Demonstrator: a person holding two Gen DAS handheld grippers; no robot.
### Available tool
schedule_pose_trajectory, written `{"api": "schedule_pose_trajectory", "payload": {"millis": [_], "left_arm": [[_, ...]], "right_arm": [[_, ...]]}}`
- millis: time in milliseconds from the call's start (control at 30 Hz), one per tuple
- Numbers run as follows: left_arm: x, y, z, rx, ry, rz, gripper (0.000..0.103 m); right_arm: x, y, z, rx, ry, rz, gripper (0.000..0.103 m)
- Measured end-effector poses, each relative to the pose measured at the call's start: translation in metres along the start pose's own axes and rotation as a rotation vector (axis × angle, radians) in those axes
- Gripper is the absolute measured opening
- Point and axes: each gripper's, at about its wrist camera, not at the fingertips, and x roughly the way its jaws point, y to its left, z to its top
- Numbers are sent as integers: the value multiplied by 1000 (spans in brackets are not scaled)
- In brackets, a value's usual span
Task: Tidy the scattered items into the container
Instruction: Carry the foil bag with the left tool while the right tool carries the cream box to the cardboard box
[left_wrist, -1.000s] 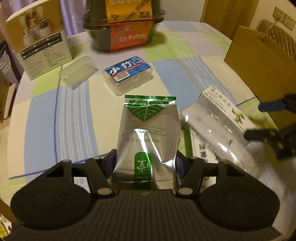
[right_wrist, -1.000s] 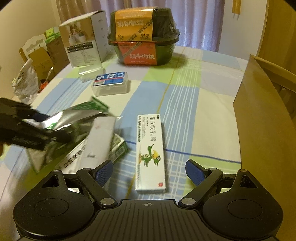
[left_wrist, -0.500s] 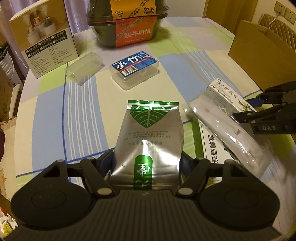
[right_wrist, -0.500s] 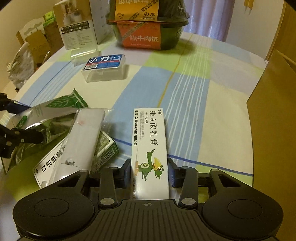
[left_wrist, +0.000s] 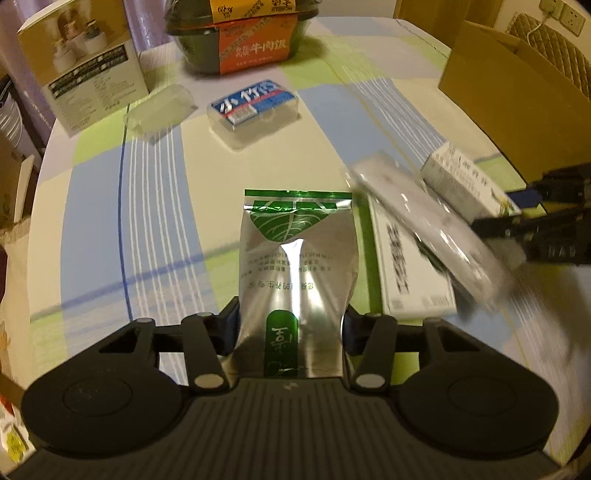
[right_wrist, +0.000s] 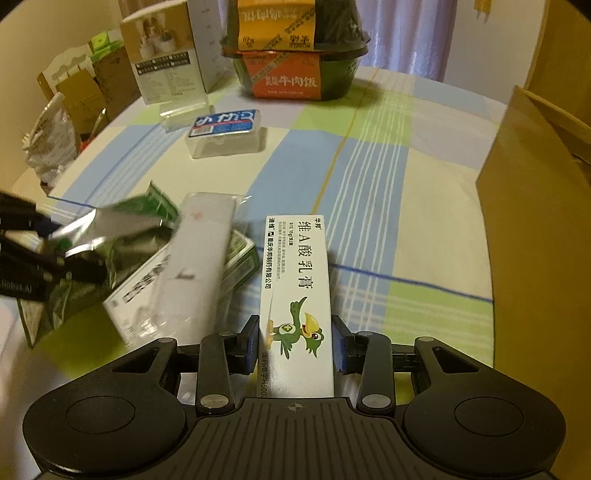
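Ointment carton (right_wrist: 295, 291) clamped at its near end in right claw (right_wrist: 295, 349), long axis pointing away. Foil tea pouch (left_wrist: 297, 273) clamped low in left claw (left_wrist: 291, 328), sealed top free. Both items sit near the table's (left_wrist: 155, 206) near edge. Cardboard box (right_wrist: 539, 229), judged the container, stands at the table's right edge. Advice: lift each item clear of the wrapped packet (right_wrist: 195, 266) and flat carton (left_wrist: 410, 266) between them; carry the ointment carton level over the box wall before releasing.

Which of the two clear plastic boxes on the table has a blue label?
The clear box with the blue label, nearer the cardboard box; the other clear box is unlabelled.
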Motion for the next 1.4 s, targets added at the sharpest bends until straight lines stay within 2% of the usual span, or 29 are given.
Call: {"api": "schedule_pose_trajectory", "payload": {"millis": [267,600,933,1167,1400], "left_arm": [[-38,-18,-40,-47,-1,6,45],[-93,-45,-44,-39,-58,19,44],[-130,-123,-19,80,-126,-47,44],[-137,-193,9,194,-153,-117,44],[-135,-244,39,256,-166,-169,44]], "right_arm": [[-45,6,-29,39,-11,11,41],[-97,11,-60,80,-35,22,41],[-172,-11,-78,123,-119,-25,41],[-213,-52,-95,187,-160,-98,41],[-239,-95,-103,235,-192,-148,41]]}}
